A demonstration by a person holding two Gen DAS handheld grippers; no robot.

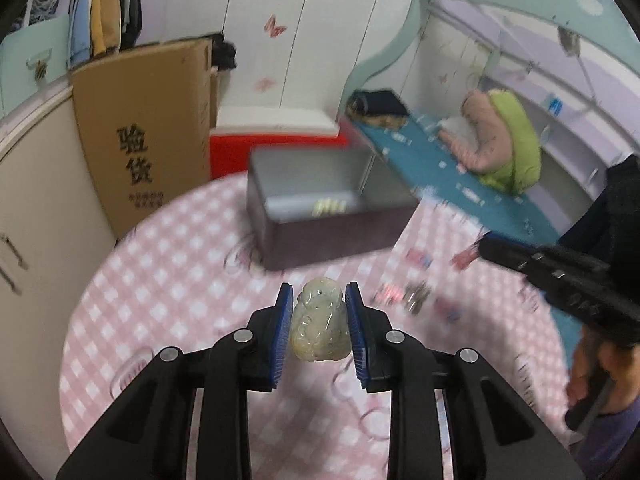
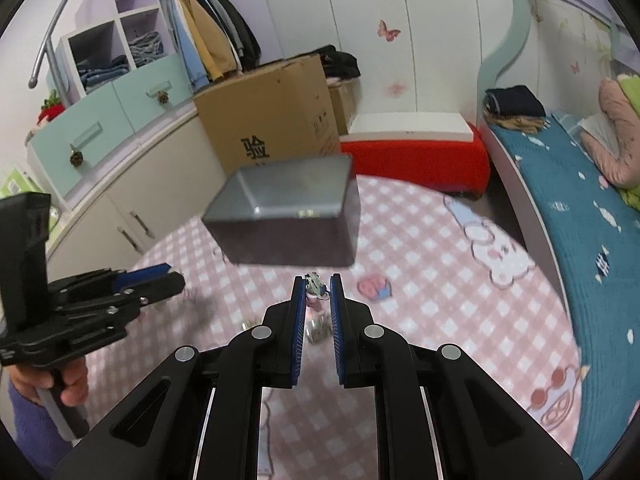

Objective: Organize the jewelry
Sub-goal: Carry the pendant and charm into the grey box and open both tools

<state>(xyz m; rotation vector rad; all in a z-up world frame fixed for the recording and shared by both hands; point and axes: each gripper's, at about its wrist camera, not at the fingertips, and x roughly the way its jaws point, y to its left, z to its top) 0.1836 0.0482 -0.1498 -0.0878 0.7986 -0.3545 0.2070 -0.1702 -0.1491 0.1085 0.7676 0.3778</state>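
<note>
Blocking ahead, grey box (image 1: 320, 208), cardboard carton (image 1: 144, 128) behind

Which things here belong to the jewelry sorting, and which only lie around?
For the job: jade pendant in left gripper; silver clip in right gripper; grey box.

Lying about: cardboard carton, red stool, bed.

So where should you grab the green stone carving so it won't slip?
Grip the jade carving across its two narrow sides, coming in along its length, as the left gripper does. The carved front is bumpy; the sides give the blue pads flatter edges to squeeze.
</note>
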